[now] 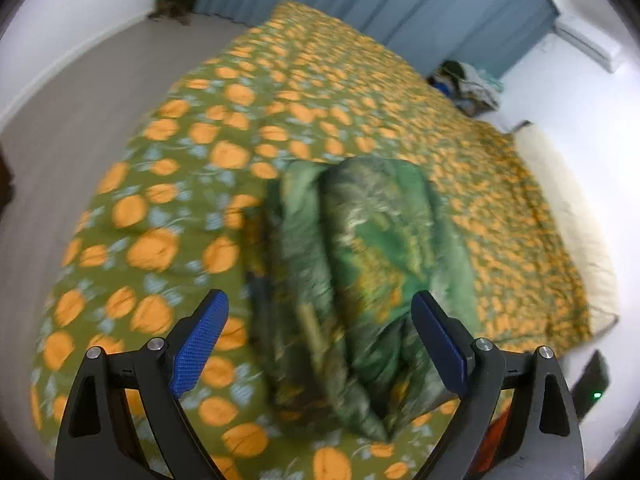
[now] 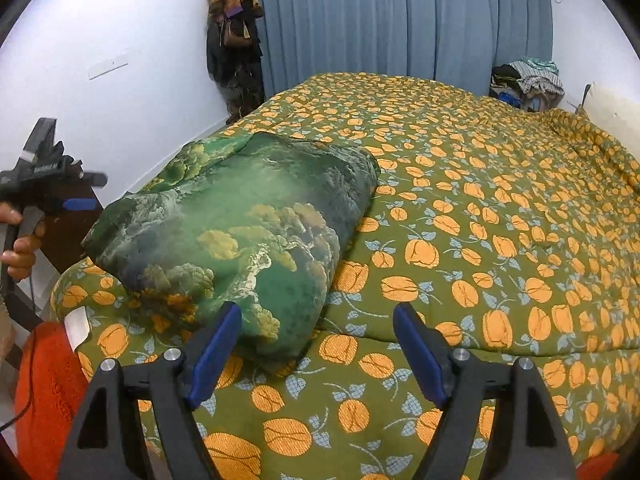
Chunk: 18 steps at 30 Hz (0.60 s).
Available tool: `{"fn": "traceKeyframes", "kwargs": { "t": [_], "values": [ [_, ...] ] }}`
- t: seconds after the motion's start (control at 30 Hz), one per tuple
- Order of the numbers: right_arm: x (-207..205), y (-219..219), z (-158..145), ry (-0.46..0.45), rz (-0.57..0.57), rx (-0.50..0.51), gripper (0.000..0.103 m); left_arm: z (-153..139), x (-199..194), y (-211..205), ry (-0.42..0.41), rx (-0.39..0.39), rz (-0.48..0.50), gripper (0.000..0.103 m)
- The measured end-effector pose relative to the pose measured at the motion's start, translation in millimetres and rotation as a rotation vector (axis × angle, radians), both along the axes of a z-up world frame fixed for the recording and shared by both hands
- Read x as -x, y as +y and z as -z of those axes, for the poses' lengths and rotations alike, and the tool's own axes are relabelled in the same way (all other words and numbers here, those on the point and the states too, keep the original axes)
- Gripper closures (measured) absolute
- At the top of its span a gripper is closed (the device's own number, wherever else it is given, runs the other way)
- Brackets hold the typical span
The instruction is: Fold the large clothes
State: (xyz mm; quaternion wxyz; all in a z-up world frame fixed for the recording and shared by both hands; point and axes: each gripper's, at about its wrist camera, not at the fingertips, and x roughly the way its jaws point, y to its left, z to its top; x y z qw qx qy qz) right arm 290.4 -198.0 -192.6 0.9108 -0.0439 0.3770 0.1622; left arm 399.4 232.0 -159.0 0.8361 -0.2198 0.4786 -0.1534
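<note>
A green landscape-print garment (image 2: 244, 232) lies folded into a thick bundle on the near corner of a bed with a green cover with orange fruit (image 2: 480, 208). In the left wrist view the bundle (image 1: 360, 280) lies between and beyond my blue pads; that view is blurred. My left gripper (image 1: 320, 344) is open and empty just above the bundle's near end. It also shows in the right wrist view (image 2: 80, 196) at the far left, held by a hand. My right gripper (image 2: 318, 344) is open and empty, at the bundle's near right end.
Blue curtains (image 2: 400, 20) hang behind the bed. Clothes hang in the corner (image 2: 236, 40). A pile of clothes (image 2: 528, 80) sits at the far right of the bed. An orange cloth (image 2: 48, 392) hangs by the near left corner. A white wall runs along the left.
</note>
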Motion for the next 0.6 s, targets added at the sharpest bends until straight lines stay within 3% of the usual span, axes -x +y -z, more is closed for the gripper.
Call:
{"fn": "traceKeyframes", "kwargs": {
  "t": [0.27,0.43,0.6],
  "values": [
    [-4,-6,3,0.036,-0.039,-0.091,0.023,48,-51,-16,0.168,0.173,0.104,0.01],
    [-17,-17,11,0.095,-0.017,-0.182,0.023,77,-57,-19,0.216,0.19,0.087,0.01],
    [-31,-30,16,0.137,0.024,-0.231,0.023,80,-55,-18,0.197,0.164,0.089,0.001]
  ]
}}
